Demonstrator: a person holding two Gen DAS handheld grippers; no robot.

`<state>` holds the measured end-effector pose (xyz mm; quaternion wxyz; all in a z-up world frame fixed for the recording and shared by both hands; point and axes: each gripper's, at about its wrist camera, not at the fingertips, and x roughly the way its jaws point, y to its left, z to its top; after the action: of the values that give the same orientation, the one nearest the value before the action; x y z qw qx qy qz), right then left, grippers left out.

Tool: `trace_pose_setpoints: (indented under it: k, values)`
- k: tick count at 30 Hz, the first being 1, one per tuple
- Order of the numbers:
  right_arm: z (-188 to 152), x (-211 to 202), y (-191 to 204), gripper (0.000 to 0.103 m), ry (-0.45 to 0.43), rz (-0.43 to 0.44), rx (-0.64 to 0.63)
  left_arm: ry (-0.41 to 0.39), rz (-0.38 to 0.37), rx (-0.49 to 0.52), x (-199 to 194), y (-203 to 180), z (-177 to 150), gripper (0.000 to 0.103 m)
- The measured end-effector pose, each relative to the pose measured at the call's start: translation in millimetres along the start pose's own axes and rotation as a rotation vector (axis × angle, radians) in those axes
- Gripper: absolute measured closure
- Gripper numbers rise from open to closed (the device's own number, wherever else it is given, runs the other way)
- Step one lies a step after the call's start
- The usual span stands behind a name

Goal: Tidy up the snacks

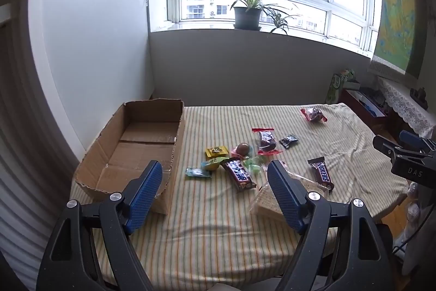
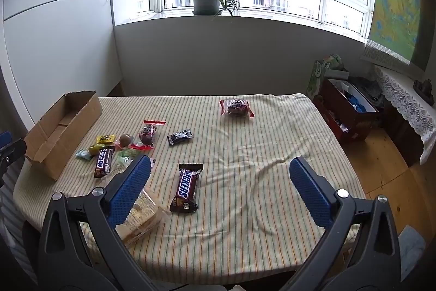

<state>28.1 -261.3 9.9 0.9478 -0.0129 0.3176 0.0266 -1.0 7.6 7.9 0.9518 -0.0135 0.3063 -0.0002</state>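
An open cardboard box (image 1: 141,143) (image 2: 57,127) sits empty at the table's left. Snacks lie scattered on the striped cloth: two Snickers bars (image 1: 239,174) (image 2: 186,187), a yellow packet (image 1: 216,152), a brown ball candy (image 1: 242,147), a red-edged cake pack (image 1: 265,141), a small black packet (image 2: 179,137), a far red pack (image 2: 235,107) and a clear cracker pack (image 2: 141,217). My left gripper (image 1: 215,190) hovers open above the near table, between box and snacks. My right gripper (image 2: 220,190) is open too, hanging over the nearer Snickers bar. Neither holds anything.
The table with its striped cloth (image 2: 245,236) ends close in front and at the right, over a wooden floor. A potted plant (image 1: 248,15) stands on the windowsill. A brown crate of items (image 2: 351,111) sits on the floor at right. A white panel (image 1: 95,59) borders the left.
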Motion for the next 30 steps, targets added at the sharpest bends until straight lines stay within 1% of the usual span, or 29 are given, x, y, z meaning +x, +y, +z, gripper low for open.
trace_pose_setpoints:
  k: [14, 16, 30]
  values:
    - [-0.3, -5.8, 2.5, 0.000, 0.003, 0.001, 0.001, -0.003, 0.000, 0.000, -0.6, -1.1, -1.0, 0.023]
    - [0.9, 3.1, 2.2, 0.000, 0.008, 0.005, -0.001, -0.004, 0.001, 0.000, -0.7, -1.3, -1.3, 0.023]
    - [2.0, 4.2, 2.3, 0.000, 0.013, 0.007, -0.002, -0.002, -0.002, 0.002, -0.4, -4.5, -1.5, 0.023]
